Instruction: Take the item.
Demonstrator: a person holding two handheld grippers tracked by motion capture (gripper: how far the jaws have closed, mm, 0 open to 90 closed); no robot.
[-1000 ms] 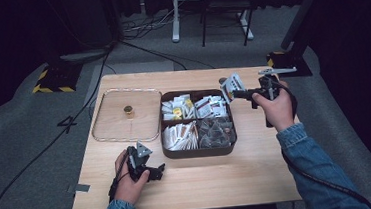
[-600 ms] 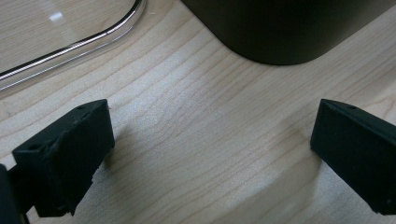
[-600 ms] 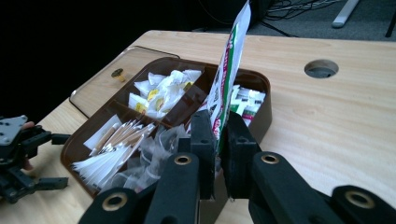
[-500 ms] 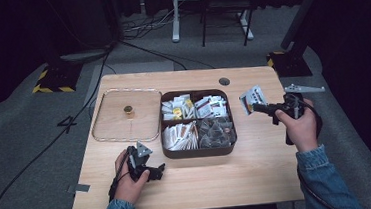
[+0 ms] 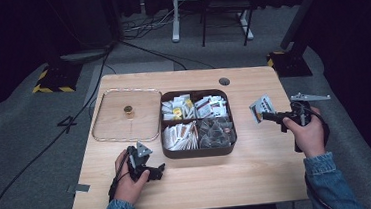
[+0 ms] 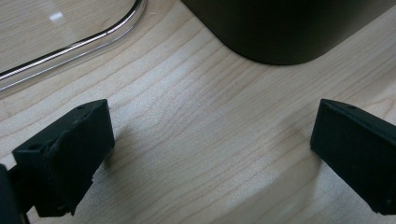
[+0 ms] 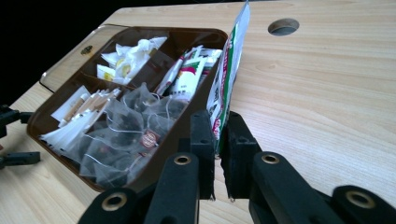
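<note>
Right gripper view: right claw (image 7: 216,154) pinched shut on sachet (image 7: 227,84), held upright just beside box (image 7: 60,140), above table (image 7: 327,93). Best lowered gently, released flat, clear of box. Left claw (image 6: 205,163) open, empty.

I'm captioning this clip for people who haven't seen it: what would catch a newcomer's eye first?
Probably the dark brown four-compartment box in the middle of the light wooden table, packed with white sachets and clear pyramid tea bags. Next, the right claw, to the right of the box, shut on a white, green and red printed sachet. The clear square lid with a small gold knob lies flat left of the box.
</note>
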